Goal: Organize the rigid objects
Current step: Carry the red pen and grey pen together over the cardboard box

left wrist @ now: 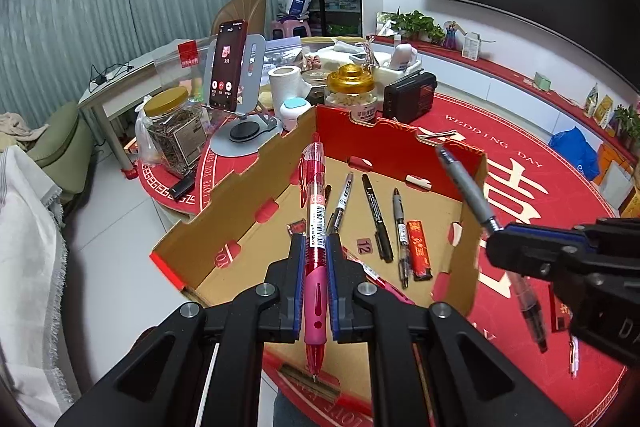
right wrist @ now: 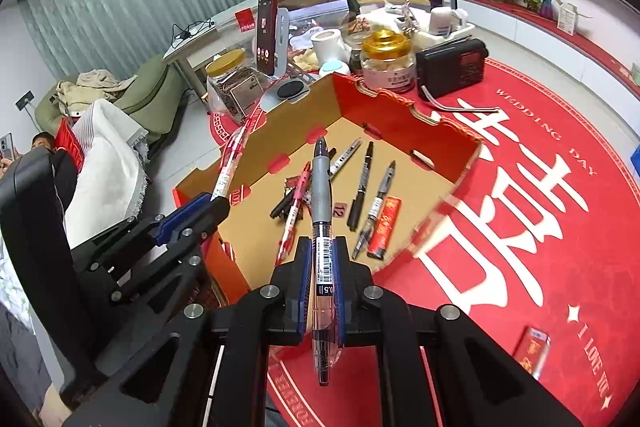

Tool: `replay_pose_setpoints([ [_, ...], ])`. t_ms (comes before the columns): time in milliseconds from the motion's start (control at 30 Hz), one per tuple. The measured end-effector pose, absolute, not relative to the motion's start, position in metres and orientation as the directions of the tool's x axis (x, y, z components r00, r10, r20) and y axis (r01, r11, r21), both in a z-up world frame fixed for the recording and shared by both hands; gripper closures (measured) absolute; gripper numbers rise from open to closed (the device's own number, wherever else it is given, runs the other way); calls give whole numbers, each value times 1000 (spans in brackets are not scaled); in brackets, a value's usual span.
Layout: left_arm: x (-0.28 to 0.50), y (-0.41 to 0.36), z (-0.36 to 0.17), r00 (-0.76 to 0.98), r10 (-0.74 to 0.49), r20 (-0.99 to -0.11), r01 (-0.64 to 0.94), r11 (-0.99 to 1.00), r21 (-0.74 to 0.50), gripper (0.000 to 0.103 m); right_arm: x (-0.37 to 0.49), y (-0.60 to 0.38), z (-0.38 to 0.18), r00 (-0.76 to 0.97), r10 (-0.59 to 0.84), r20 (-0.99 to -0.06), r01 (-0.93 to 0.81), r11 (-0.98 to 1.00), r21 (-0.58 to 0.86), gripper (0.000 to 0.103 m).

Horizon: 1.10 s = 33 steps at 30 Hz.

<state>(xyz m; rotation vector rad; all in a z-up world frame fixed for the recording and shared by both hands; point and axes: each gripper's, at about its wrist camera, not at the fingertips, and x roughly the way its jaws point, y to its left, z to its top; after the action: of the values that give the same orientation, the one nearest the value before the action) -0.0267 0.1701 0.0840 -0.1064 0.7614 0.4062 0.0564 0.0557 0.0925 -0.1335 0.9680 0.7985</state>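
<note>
A: What did each tool have hold of?

B: The left gripper [left wrist: 315, 247] had its blue-padded fingers [left wrist: 297, 267] clamped on a pink translucent plastic gel pen [left wrist: 315, 211], gripped about mid-barrel, cap end pointing away over the box. The right gripper [right wrist: 322, 259] was pressed tight on a grey-and-clear plastic gel pen [right wrist: 322, 195], pinched at the labelled clear section, the tip hanging back toward the camera.

A: And where were they?

B: Both hung above the open red-and-brown cardboard box [left wrist: 248, 195] on the round red printed tablecloth [right wrist: 520, 187]. Several black marker pens [left wrist: 376, 219] and a small red packet [left wrist: 419, 251] already lay on its floor.

A: How would such pens handle, by your reckoning?

B: Light and stiff, I judged, but smooth and round, so apt to swivel or slide between the pads. A mid-barrel hold seemed best for balance; the grey one, taken nearer its tip, looked likelier to tilt. Dropped from low, neither should break.
</note>
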Motion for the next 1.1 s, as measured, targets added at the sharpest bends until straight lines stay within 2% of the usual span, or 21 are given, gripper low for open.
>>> replay_pose_setpoints([
  [1100,22,188,49,595,258,-761,-382,924,15,93,106,79,66,287,498,-818,-613,752,243,92],
])
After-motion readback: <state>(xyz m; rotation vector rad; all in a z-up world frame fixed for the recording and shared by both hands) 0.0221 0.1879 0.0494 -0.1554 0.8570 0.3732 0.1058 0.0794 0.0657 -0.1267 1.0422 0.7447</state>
